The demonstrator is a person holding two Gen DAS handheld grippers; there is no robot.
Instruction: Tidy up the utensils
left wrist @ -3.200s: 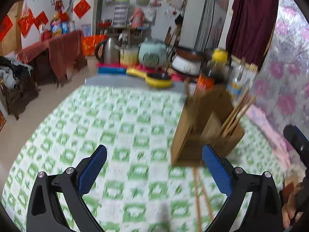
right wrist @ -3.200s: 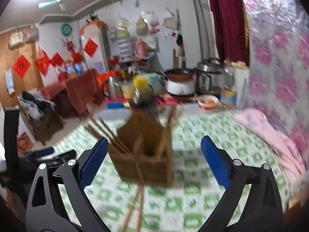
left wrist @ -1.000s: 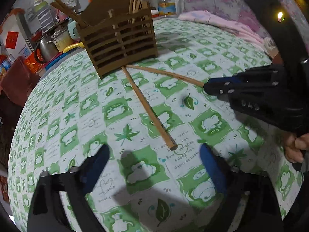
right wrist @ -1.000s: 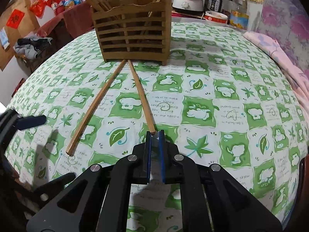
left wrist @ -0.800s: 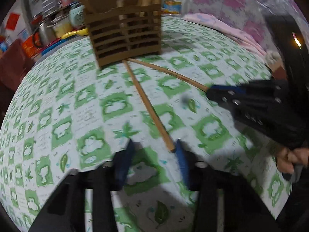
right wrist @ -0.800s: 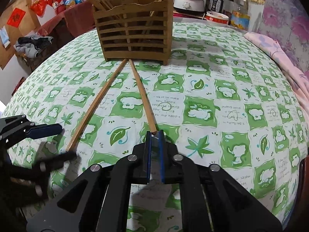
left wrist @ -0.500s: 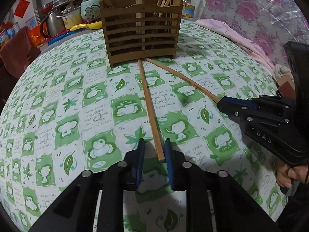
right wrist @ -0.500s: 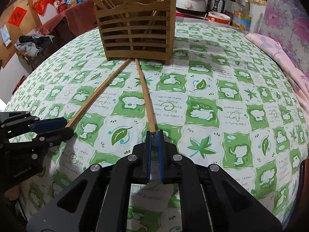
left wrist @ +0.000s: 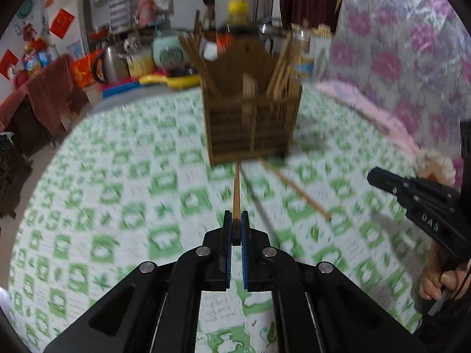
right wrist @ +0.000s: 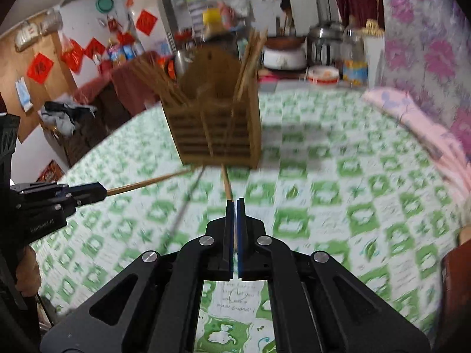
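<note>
left gripper (left wrist: 236, 220) clamps chopstick (left wrist: 236, 194) | right gripper (right wrist: 235, 206) seemingly likewise | both angled down

Both grippers, the left gripper (left wrist: 236, 229) and the right gripper (right wrist: 235, 217), were black with blue pads (left wrist: 227, 253) and round silver screws (left wrist: 203, 251).

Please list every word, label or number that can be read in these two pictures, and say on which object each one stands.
"DAS": white letters on the side of the right claw, seen from the left wrist view.
Pale lettering on the side of the left claw, seen from the right wrist view: too blurred to read.
Handwritten-style lines on the green tablecloth: too blurred to read.
Red paper signs on the wall: characters too blurred to read.
</note>
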